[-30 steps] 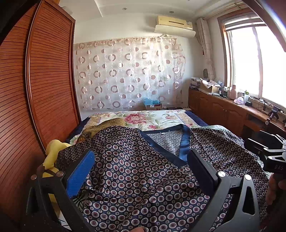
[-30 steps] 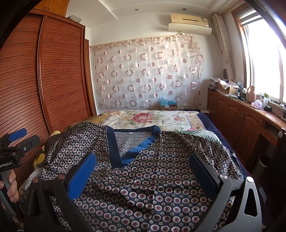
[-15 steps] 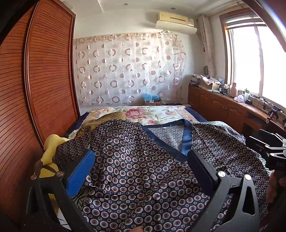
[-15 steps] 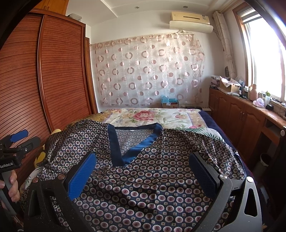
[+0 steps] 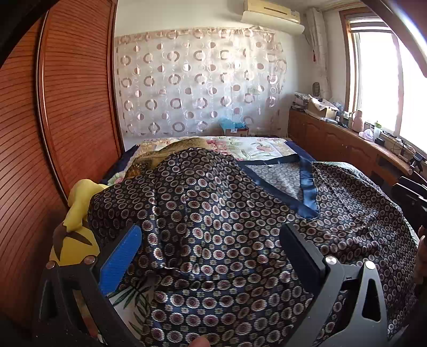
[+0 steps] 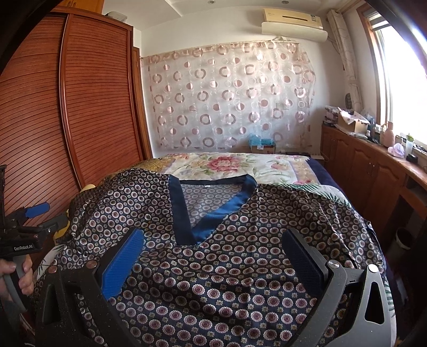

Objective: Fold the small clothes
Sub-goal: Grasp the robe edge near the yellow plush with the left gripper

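the navy patterned v-neck top lies spread face-up on the floral bedspread. left gripper and right gripper hover above it, jaws spread wide, holding nothing.

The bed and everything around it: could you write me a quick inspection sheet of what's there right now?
Surface: bed with floral bedspread.
Job's things: patterned V-neck top with blue trim, spread unfolded, somewhat rumpled.
Clutter: yellow plush toy at the bed's left edge, partly under the top.
Grippers: left gripper and right gripper both open, above the top, holding nothing.
Cables: some wires on the window counter, too small to detail.
Surroundings: wooden wardrobe, circle-print curtain, air conditioner, cardboard box on the counter.
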`<state>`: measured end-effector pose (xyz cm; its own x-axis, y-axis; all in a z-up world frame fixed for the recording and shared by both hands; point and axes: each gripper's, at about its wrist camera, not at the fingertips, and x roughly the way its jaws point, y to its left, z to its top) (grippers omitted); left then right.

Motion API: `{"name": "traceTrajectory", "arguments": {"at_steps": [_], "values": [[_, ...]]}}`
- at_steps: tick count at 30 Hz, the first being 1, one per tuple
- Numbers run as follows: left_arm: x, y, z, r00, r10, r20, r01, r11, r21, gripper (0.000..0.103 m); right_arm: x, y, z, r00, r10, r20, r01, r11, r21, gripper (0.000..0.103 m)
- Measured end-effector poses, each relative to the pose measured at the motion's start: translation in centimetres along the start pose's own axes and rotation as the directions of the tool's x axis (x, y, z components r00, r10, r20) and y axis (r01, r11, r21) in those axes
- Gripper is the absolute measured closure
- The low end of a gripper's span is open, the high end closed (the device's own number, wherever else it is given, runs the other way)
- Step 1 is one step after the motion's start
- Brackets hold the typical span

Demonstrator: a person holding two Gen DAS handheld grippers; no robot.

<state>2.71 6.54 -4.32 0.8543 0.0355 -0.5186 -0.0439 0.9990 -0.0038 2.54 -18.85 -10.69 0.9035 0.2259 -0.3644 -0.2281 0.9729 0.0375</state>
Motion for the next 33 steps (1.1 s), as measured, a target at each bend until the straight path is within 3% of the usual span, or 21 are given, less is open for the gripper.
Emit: {"name": "traceTrajectory", "arguments": {"at_steps": [8,15,17,18,20,26,30,33], "values": [[2.3,4.3,-0.7,0.998,0.032,-0.063,-0.032,0.999,-0.009,0.000,1.4,0.5,0.6,1.000,0.029,-0.001,-0.029,0.999,-0.024,0.000],[5.0,9.0,-1.6,0.990,0.006,-0.139,-0.016,0.997,-0.070,0.010,2.6,1.0,1.0,0.998,0.053,-0.014,-0.054,0.997,-0.055,0.000],[5.8,10.4,-1.9,0.986,0.006,-0.168,-0.021,0.996,-0.085,0.011,3.1,0.8,0.9,0.998,0.062,-0.032,-0.064,0.996,-0.065,0.000],[6.1,11.0,-2.0,0.984,0.006,-0.177,-0.023,0.996,-0.089,0.018,3.4,0.7,0.9,0.996,0.073,-0.043,-0.076,0.995,-0.070,0.000],[6.8,12.1,-2.3,0.978,0.013,-0.209,-0.036,0.994,-0.106,0.022,3.8,1.1,0.7,0.994,0.087,-0.063,-0.092,0.993,-0.079,0.000],[7.9,14.9,-3.8,0.962,0.000,-0.274,-0.050,0.983,-0.175,0.024,5.8,1.0,0.0,0.979,0.128,-0.161,-0.141,0.987,-0.077,0.000],[8.3,15.5,-5.1,0.946,-0.080,-0.314,0.003,0.972,-0.236,0.024,6.4,0.8,-0.2,0.970,0.139,-0.199,-0.155,0.985,-0.071,0.000],[8.6,15.5,-5.6,0.934,-0.097,-0.344,0.012,0.970,-0.243,0.024,6.5,0.8,-0.2,0.969,0.132,-0.208,-0.151,0.985,-0.080,0.000]]}}
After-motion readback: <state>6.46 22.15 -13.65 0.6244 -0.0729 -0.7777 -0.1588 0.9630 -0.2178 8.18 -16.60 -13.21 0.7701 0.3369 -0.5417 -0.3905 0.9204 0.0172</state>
